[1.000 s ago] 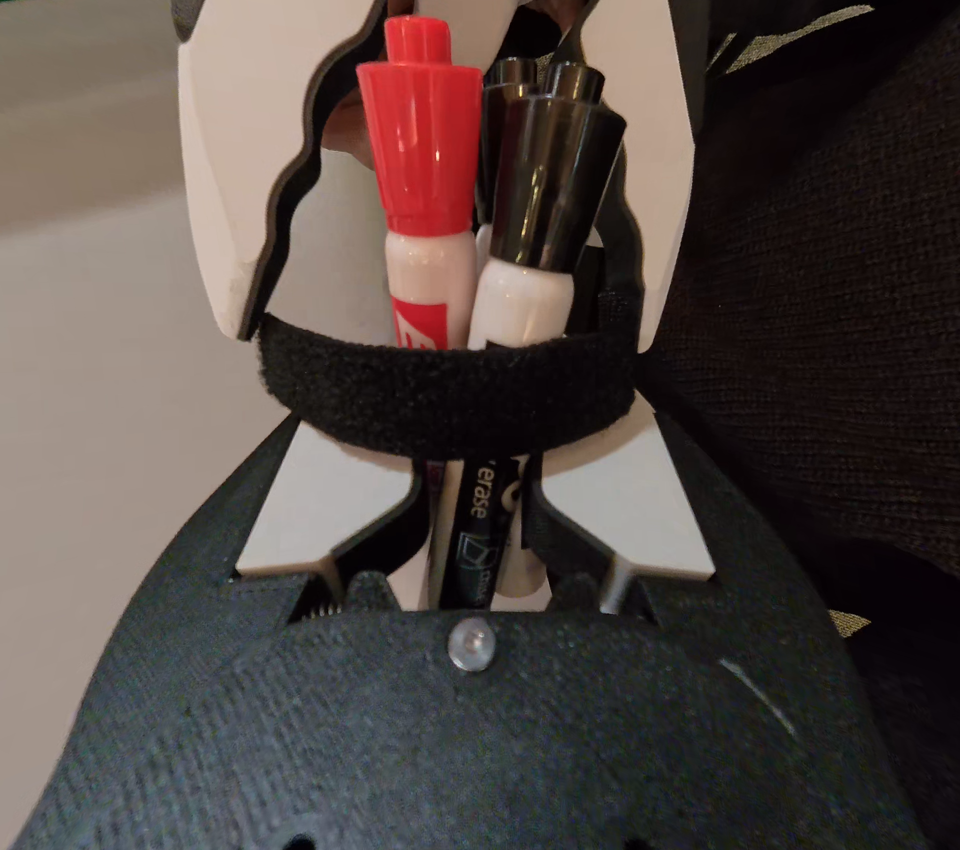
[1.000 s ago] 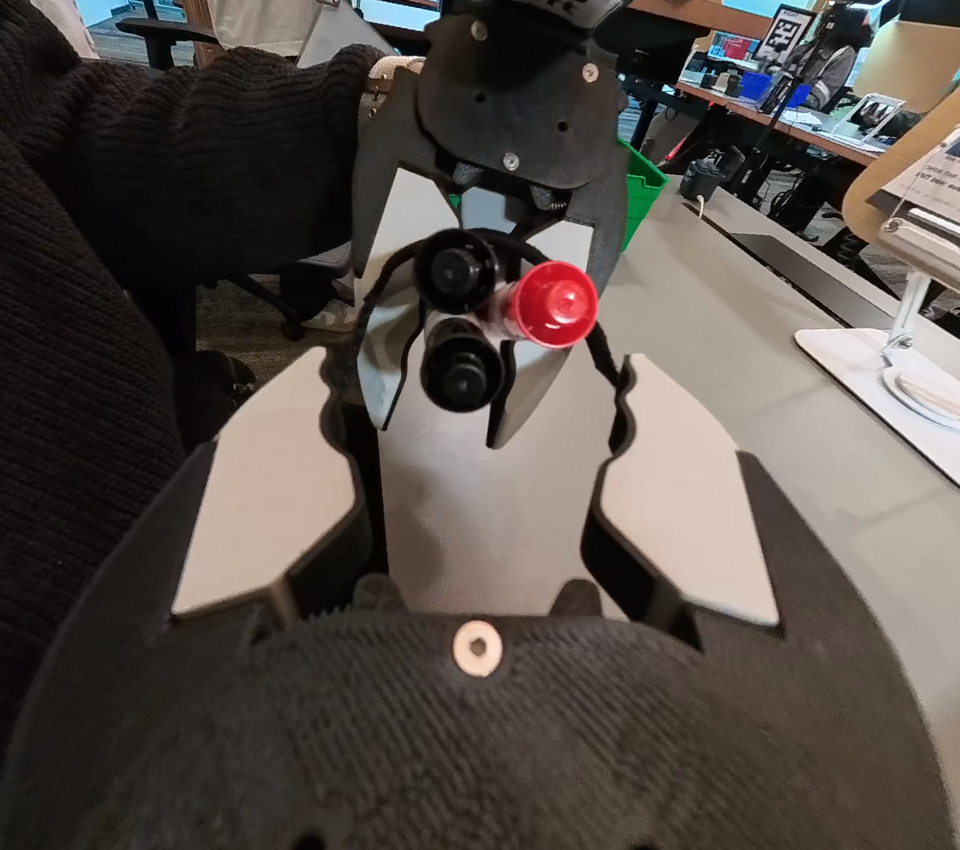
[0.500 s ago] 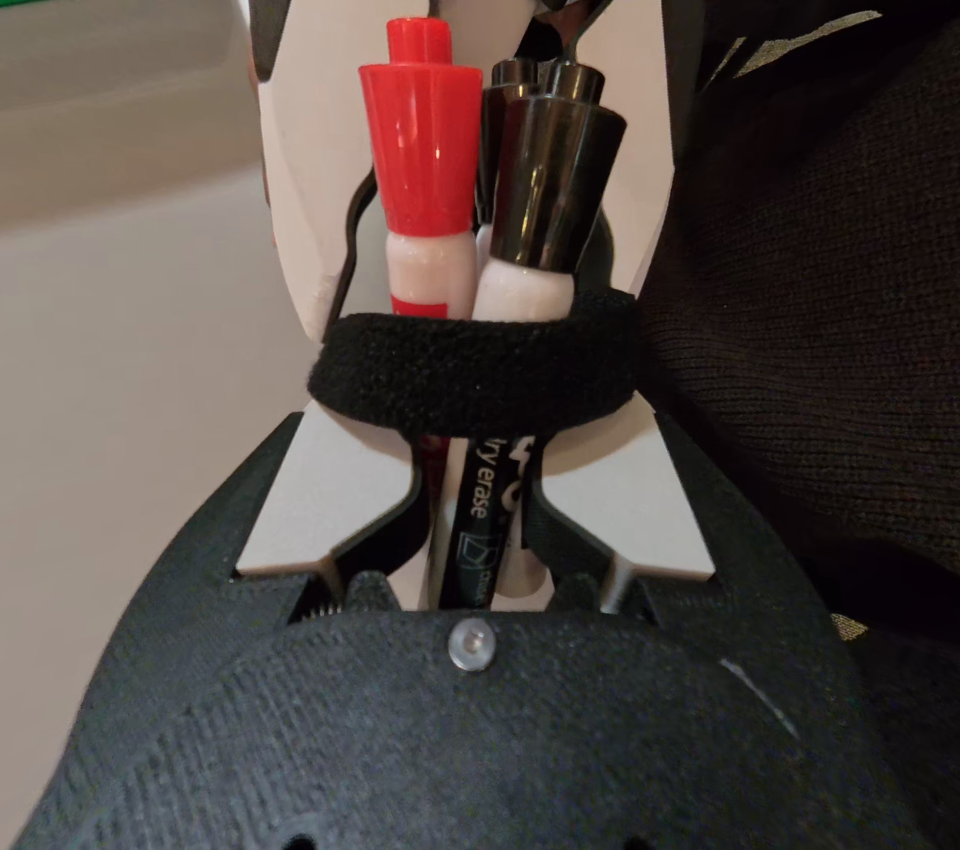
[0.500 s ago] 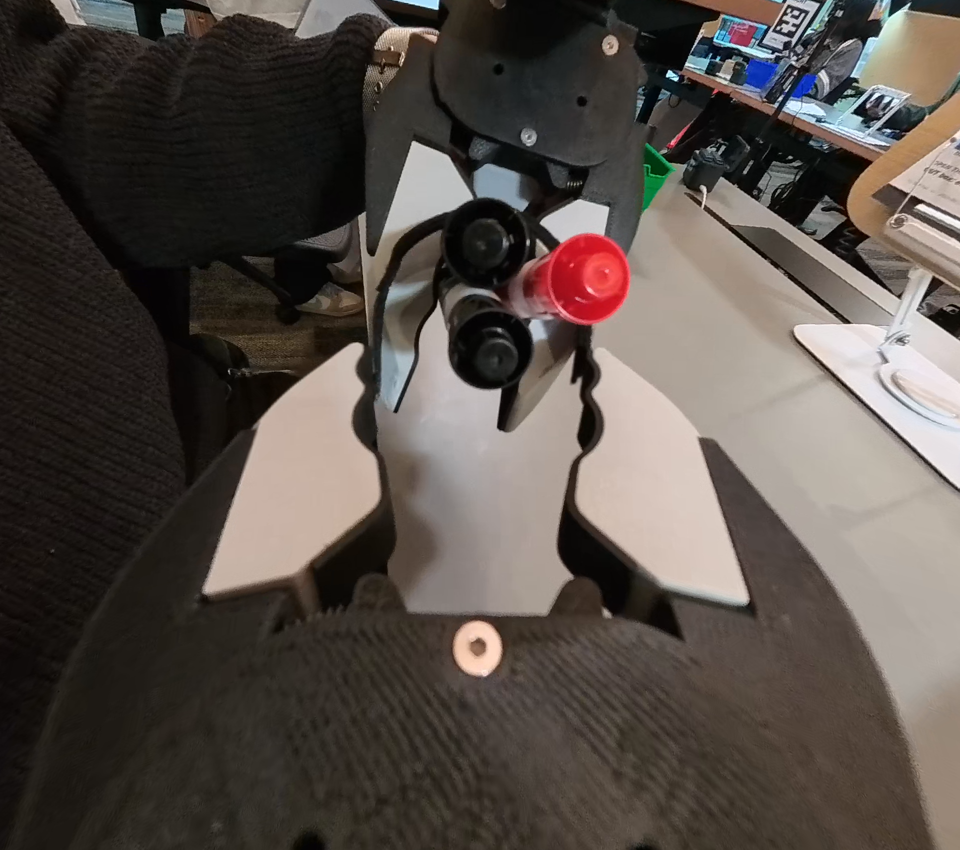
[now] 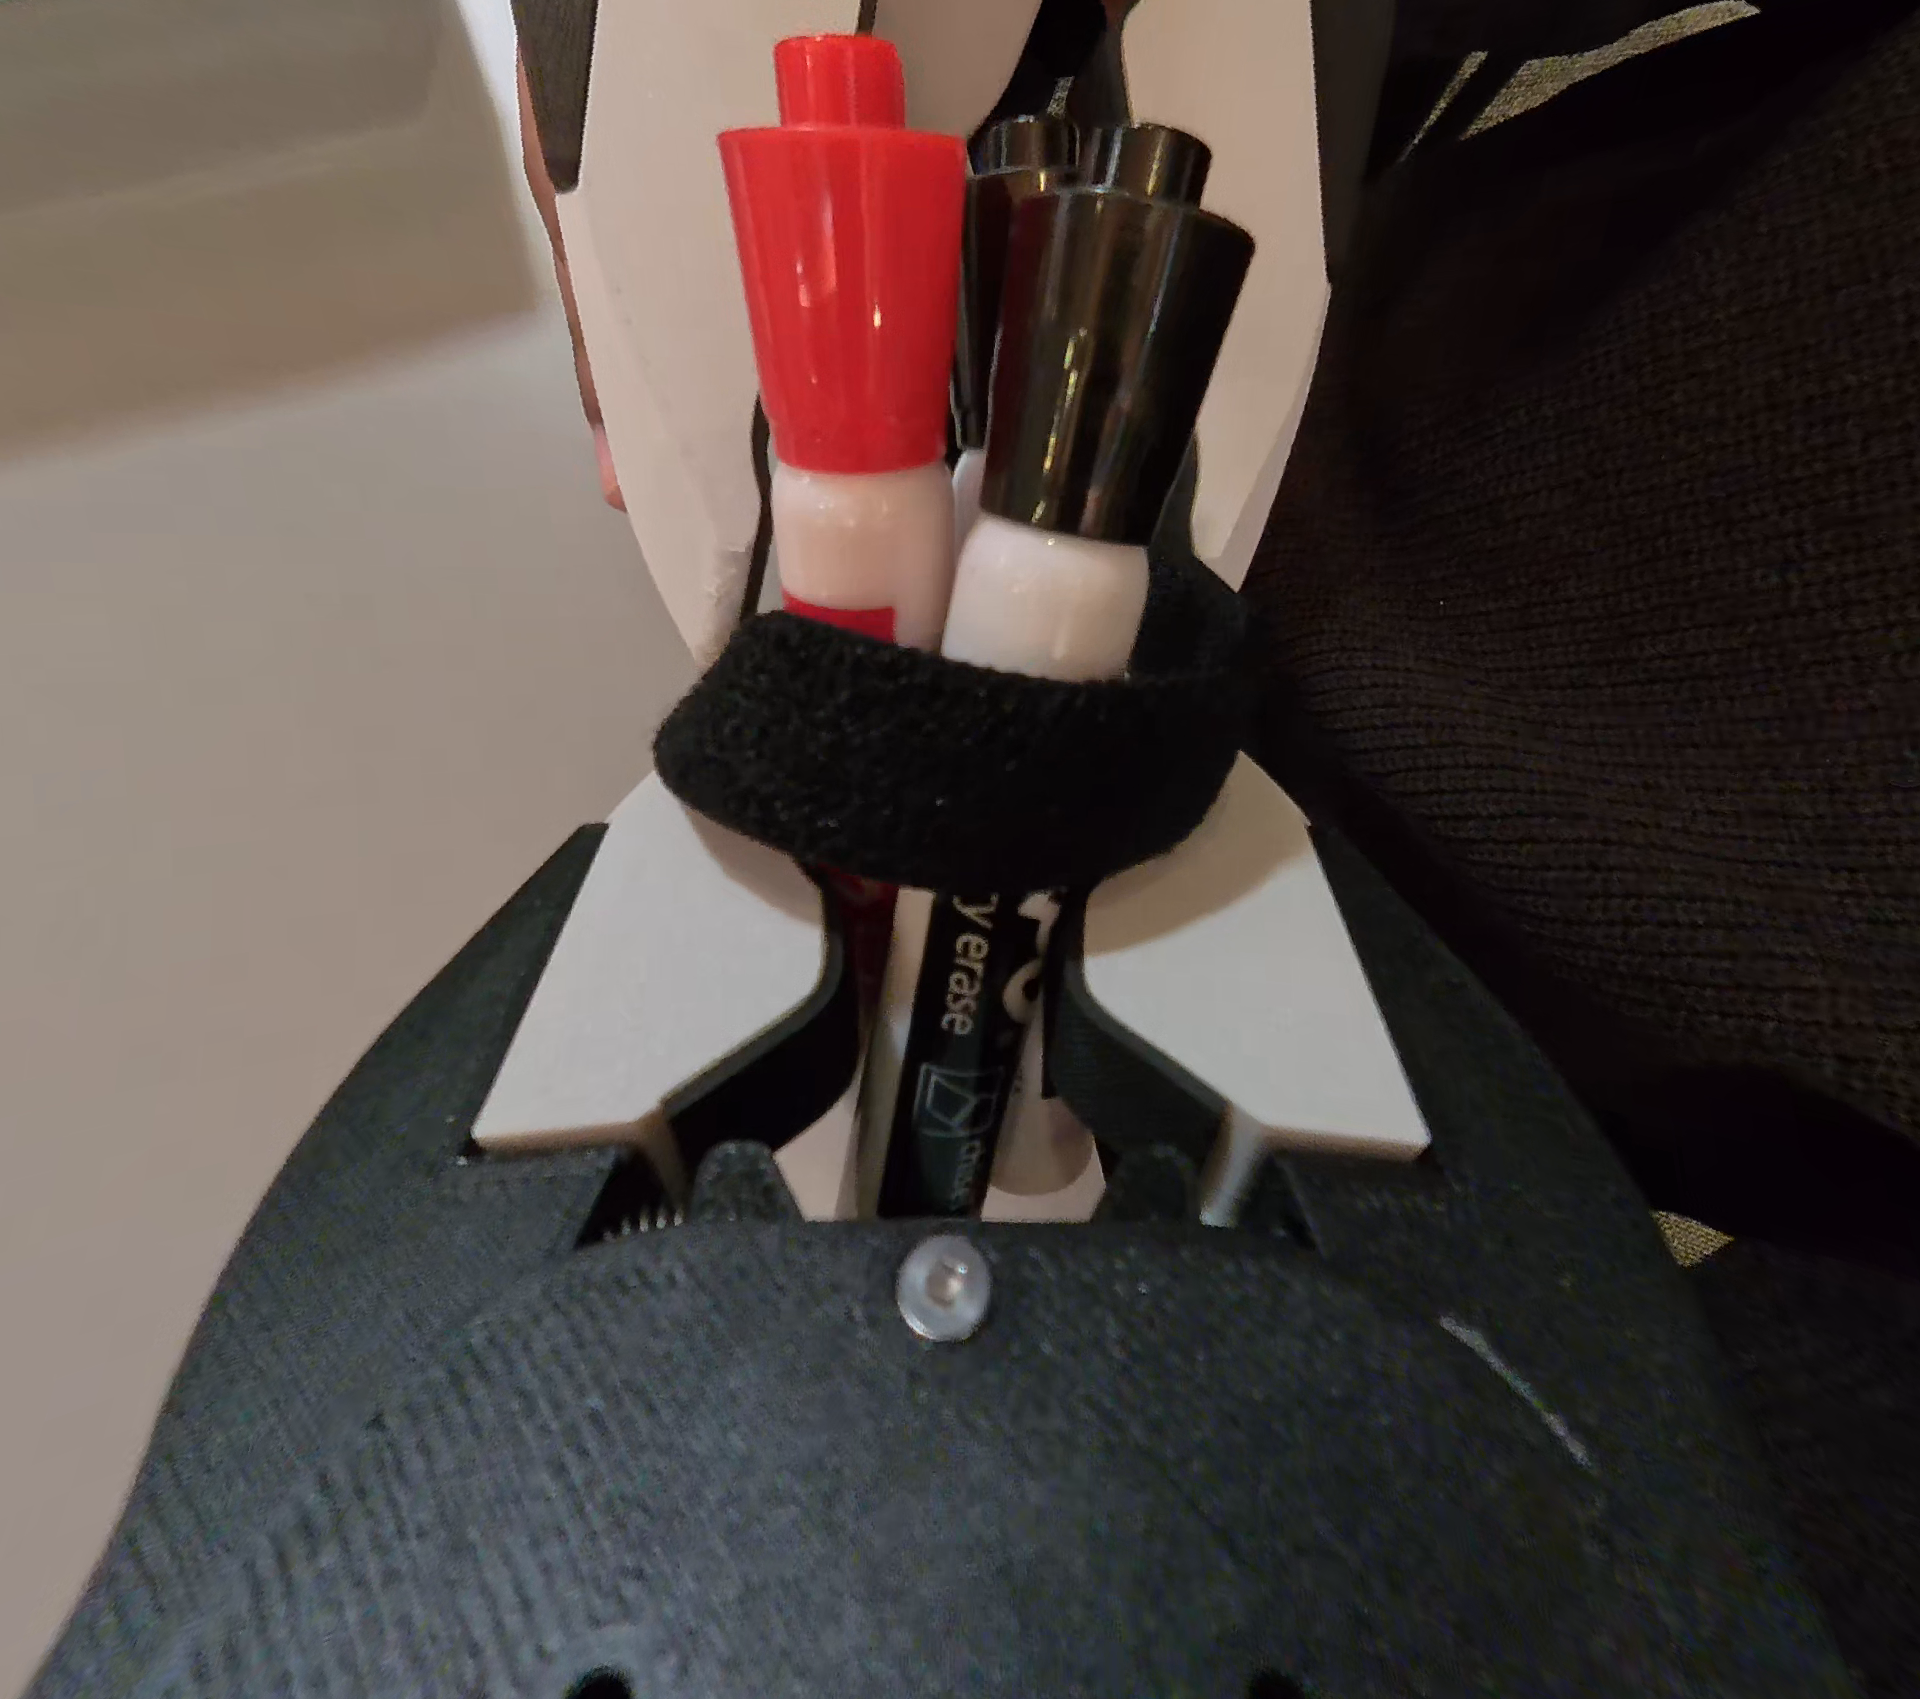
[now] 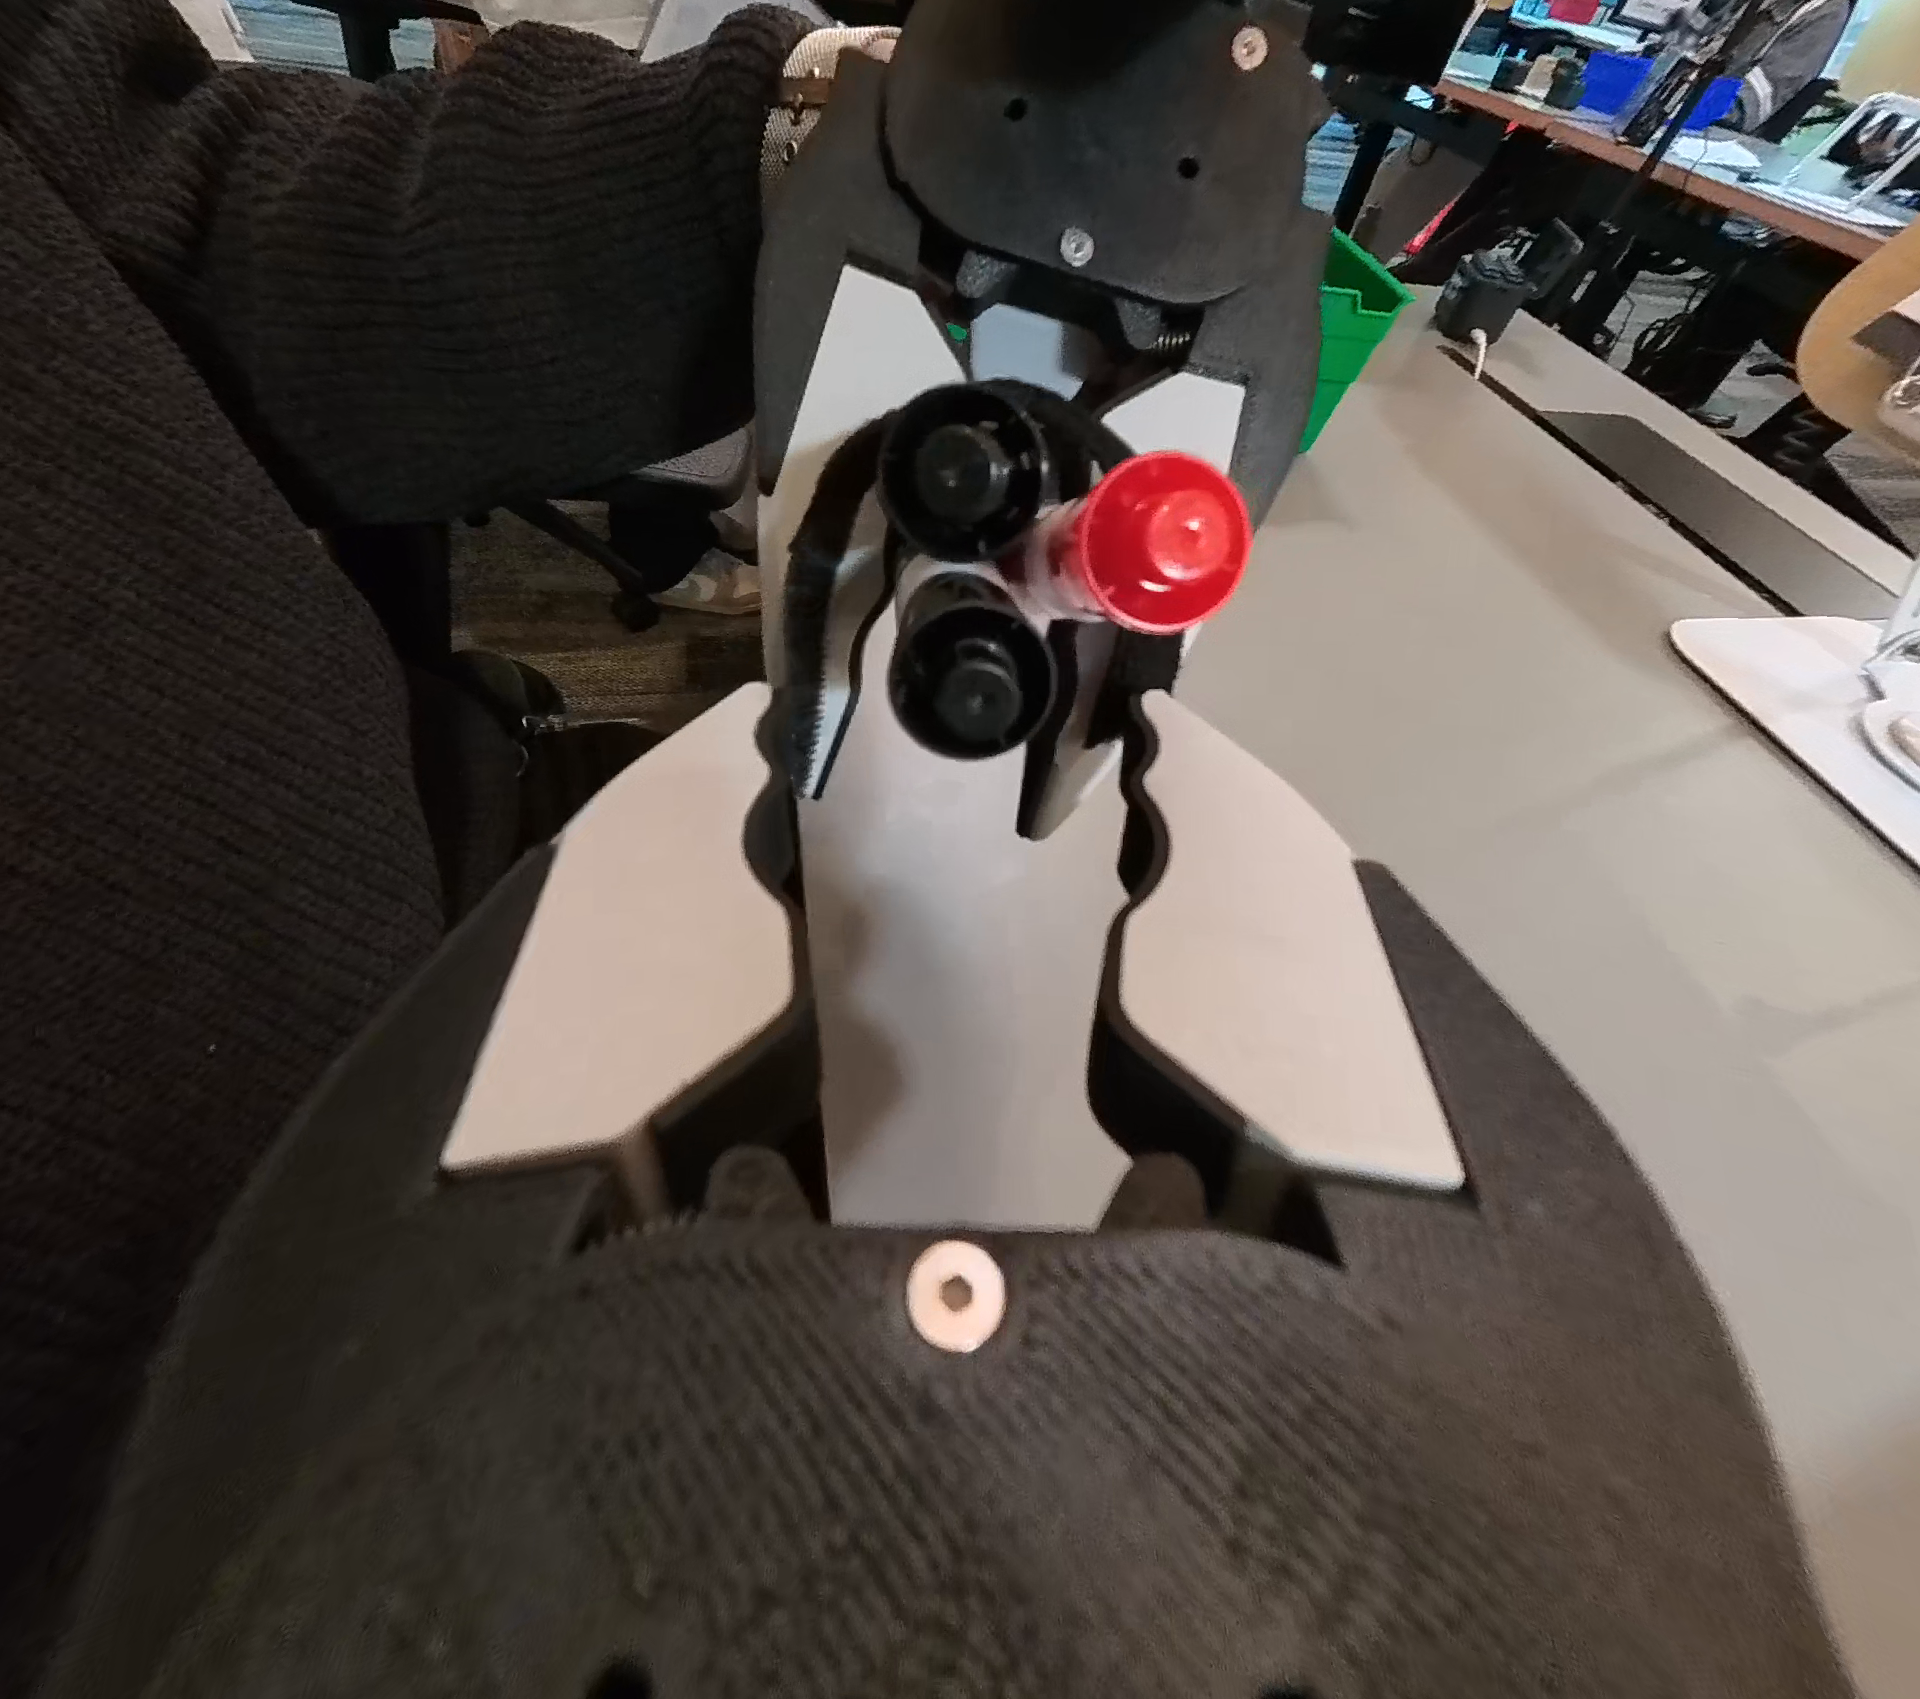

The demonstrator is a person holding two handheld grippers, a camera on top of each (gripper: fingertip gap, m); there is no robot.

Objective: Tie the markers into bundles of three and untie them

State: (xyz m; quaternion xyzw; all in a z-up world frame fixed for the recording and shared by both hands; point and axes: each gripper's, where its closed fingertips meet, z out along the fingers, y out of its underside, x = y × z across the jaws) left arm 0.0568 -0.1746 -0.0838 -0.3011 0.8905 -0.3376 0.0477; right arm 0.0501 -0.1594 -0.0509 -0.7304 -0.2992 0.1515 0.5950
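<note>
Narrower now, right gripper (image 6: 951,776) spread around black strap (image 5: 951,756); left gripper (image 5: 956,911) pinching forward-pointing markers (image 5: 997,361).

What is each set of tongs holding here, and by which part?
The left tongs clamp the three markers by their barrels, below the black strap. The right tongs look open, holding nothing visible.
</note>
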